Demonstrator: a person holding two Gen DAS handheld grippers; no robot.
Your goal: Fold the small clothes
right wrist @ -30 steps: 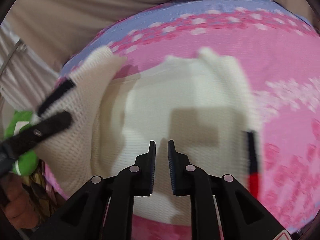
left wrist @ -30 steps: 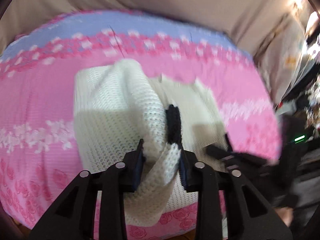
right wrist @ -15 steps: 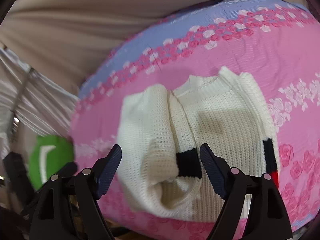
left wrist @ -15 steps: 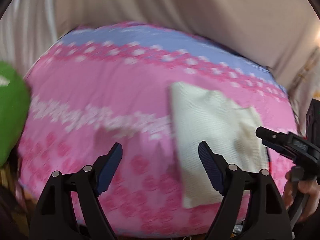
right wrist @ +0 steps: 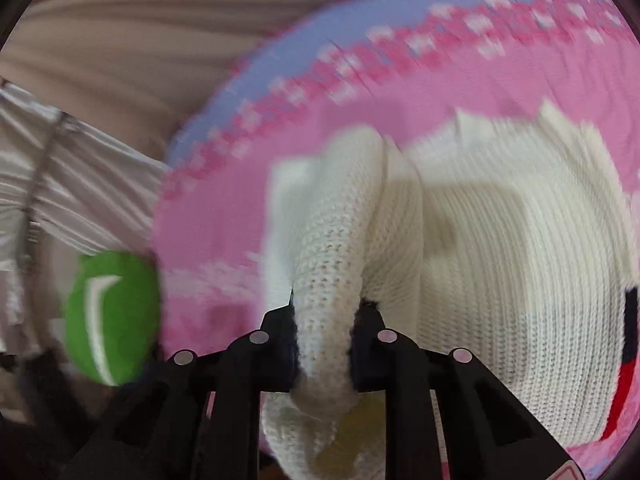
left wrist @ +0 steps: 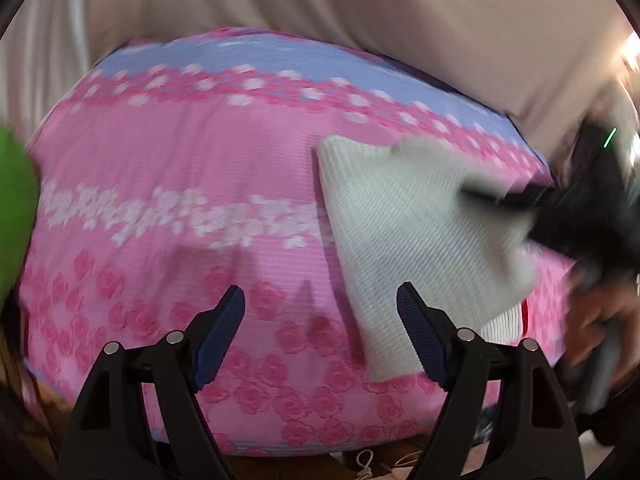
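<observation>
Cream knit: the small sweater [right wrist: 500, 264] is chunky ribbed wool with black and red trim at one edge, lying on the bed.
Surface: a pink floral bedspread [left wrist: 168, 184] with a lilac band at the far side; the sweater sits toward its right part in the left wrist view.
Right tongs: the right tongs [right wrist: 324, 324] are pinching a sleeve [right wrist: 332, 248] of the sweater, the knit bunched between the two fingers and rising as a rounded ridge over the body panel.
Left tongs: the left tongs [left wrist: 320, 308] are spread wide with nothing between them, hovering over bare bedspread just beside the sweater's left edge.
Done so far: judging from how it lies, the sweater body is spread fairly flat and one side appears already turned inward.
In hand: the gripped sleeve looks to be on its way across the body; it is not yet laid down.
Left to do: set that sleeve flat, smooth it, then likely fold the body in half bottom to top.
Unclear: motion blur hides the neckline and far sleeve.
Nearby: a green soft object [right wrist: 112, 316] sits at the bed's left edge, apart from the sweater.
</observation>
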